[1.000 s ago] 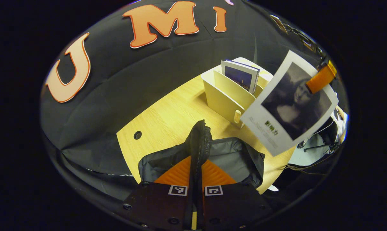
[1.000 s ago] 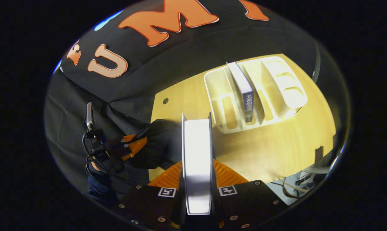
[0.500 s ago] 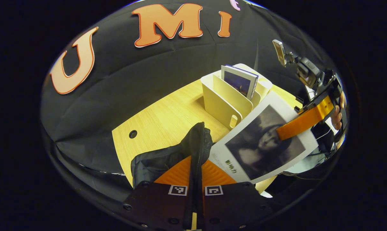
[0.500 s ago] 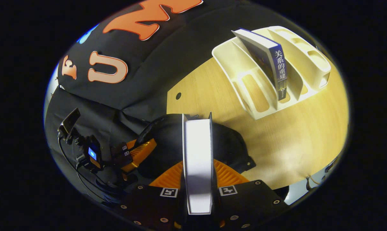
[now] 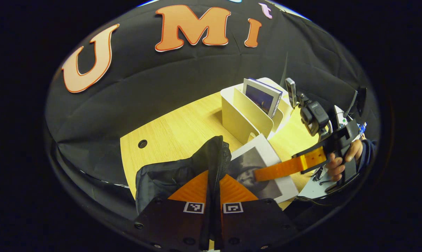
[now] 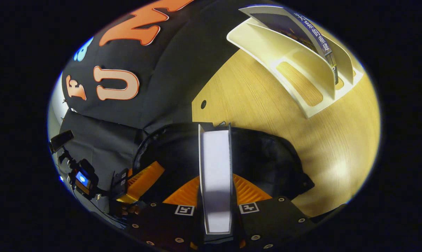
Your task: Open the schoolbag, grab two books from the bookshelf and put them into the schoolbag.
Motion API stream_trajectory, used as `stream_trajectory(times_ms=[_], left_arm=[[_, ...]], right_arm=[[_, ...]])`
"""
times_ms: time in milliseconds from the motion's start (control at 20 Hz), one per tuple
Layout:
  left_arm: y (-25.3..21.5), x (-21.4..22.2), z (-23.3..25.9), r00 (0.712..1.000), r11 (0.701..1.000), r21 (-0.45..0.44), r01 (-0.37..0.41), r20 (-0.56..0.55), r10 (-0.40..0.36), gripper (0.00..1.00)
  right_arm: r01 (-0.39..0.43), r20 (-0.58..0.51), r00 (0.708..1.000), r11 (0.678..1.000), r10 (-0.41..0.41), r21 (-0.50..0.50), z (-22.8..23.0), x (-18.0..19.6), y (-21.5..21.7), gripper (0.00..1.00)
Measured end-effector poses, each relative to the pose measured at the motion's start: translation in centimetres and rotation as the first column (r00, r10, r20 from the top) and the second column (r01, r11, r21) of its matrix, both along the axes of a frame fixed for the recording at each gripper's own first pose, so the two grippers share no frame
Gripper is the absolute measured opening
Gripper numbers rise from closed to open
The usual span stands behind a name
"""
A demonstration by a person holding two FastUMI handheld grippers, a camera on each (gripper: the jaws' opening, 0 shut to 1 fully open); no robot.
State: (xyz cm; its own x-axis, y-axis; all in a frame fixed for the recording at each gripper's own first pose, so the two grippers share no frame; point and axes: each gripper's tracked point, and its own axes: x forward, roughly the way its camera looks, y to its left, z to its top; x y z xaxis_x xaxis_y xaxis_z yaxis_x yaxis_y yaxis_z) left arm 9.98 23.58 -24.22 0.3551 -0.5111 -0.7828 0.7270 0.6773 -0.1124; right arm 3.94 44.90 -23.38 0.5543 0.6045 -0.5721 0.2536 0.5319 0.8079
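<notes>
In the left gripper view my left gripper (image 5: 214,175) is shut on the raised zipper edge of the black schoolbag (image 5: 169,175), holding its mouth up. A book with a dark portrait cover (image 5: 267,154) slants down beside that edge with my right gripper (image 5: 263,173) shut on it. In the right gripper view the same book (image 6: 216,168) shows edge-on between my right gripper's (image 6: 216,189) fingers, over the open schoolbag (image 6: 270,157). The left gripper (image 6: 141,178) sits at the schoolbag's left. A cream bookshelf (image 5: 242,119) holds one blue book (image 5: 261,96).
The wooden table (image 5: 183,129) carries the schoolbag and bookshelf, with a cable hole (image 5: 142,143) near its left edge. The bookshelf (image 6: 295,59) and blue book (image 6: 312,31) lie far right in the right gripper view. A hand (image 5: 340,157) holds the right gripper.
My right gripper has carried the portrait book down and left, from high beside the bookshelf to the schoolbag's mouth. The left gripper stays shut on the schoolbag's edge.
</notes>
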Motion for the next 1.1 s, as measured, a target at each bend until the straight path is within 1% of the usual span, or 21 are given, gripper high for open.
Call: stream_trajectory(times_ms=[200,350,400,550,600,650,700,750,800,850,900,950,1000,1100], left_arm=[[-0.9,-0.3,0.2,1.000,1.000,-0.014,-0.013,-0.007,0.012,0.06],[-1.3,-0.7,-0.1,1.000,1.000,-0.013,-0.023,-0.014,0.022,0.06],[-1.5,-0.8,-0.2,1.000,1.000,-0.016,-0.020,-0.022,0.020,0.05],[-2.0,-1.1,-0.5,1.000,1.000,-0.010,-0.014,-0.026,0.014,0.05],[-1.9,-1.1,-0.6,1.000,1.000,-0.007,-0.014,-0.026,0.014,0.06],[-1.9,-1.0,-0.7,0.999,1.000,-0.004,-0.017,-0.029,0.017,0.06],[-1.9,-0.9,-0.7,0.999,1.000,-0.002,-0.020,-0.032,0.020,0.06],[-1.9,-0.8,-0.7,0.999,1.000,0.002,-0.024,-0.034,0.024,0.06],[-1.9,-0.6,-0.9,0.999,1.000,0.008,-0.027,-0.031,0.028,0.06],[-2.0,-0.4,-1.1,0.999,1.000,0.011,-0.028,-0.030,0.028,0.06],[-2.0,-0.6,-1.2,0.999,0.999,0.014,-0.030,-0.030,0.030,0.06],[-2.1,-0.7,-1.3,0.999,0.999,0.013,-0.031,-0.030,0.031,0.06],[-2.1,-0.9,-1.4,0.999,0.999,0.016,-0.029,-0.029,0.029,0.06],[-1.9,-1.2,-1.6,0.999,0.999,0.035,-0.029,-0.022,0.030,0.06]], right_arm=[[0.018,0.026,0.999,1.000,-0.019,0.025,-1.8,1.3,2.4,0.31],[0.045,0.017,0.999,0.997,-0.046,0.064,-3.0,1.4,3.9,0.31],[0.048,0.011,0.999,0.995,-0.049,0.086,-3.4,1.6,4.6,0.31],[0.045,0.013,0.999,0.993,-0.046,0.113,-4.8,1.9,5.8,0.31],[0.040,0.010,0.999,0.992,-0.041,0.117,-5.0,1.9,5.8,0.20],[0.036,-0.005,0.999,0.995,-0.035,0.098,-5.4,1.7,5.7,0.31],[0.025,-0.022,0.999,0.997,-0.023,0.074,-5.8,1.5,5.5,0.22],[0.008,-0.046,0.999,1.000,-0.007,0.014,-6.9,1.2,4.8,0.37],[-0.031,-0.068,0.997,0.999,0.029,-0.035,-7.5,0.2,4.2,0.45],[-0.067,-0.077,0.995,0.995,0.062,-0.075,-7.8,-0.5,4.0,0.35],[-0.099,-0.081,0.993,0.989,0.090,-0.110,-8.1,-1.0,3.5,0.58],[-0.131,-0.088,0.989,0.981,0.120,-0.141,-8.0,-1.9,3.0,0.83],[-0.155,-0.094,0.986,0.973,0.141,-0.171,-8.1,-2.3,2.5,0.92],[-0.189,-0.100,0.980,0.956,0.170,-0.225,-7.5,-3.0,1.1,0.96]])
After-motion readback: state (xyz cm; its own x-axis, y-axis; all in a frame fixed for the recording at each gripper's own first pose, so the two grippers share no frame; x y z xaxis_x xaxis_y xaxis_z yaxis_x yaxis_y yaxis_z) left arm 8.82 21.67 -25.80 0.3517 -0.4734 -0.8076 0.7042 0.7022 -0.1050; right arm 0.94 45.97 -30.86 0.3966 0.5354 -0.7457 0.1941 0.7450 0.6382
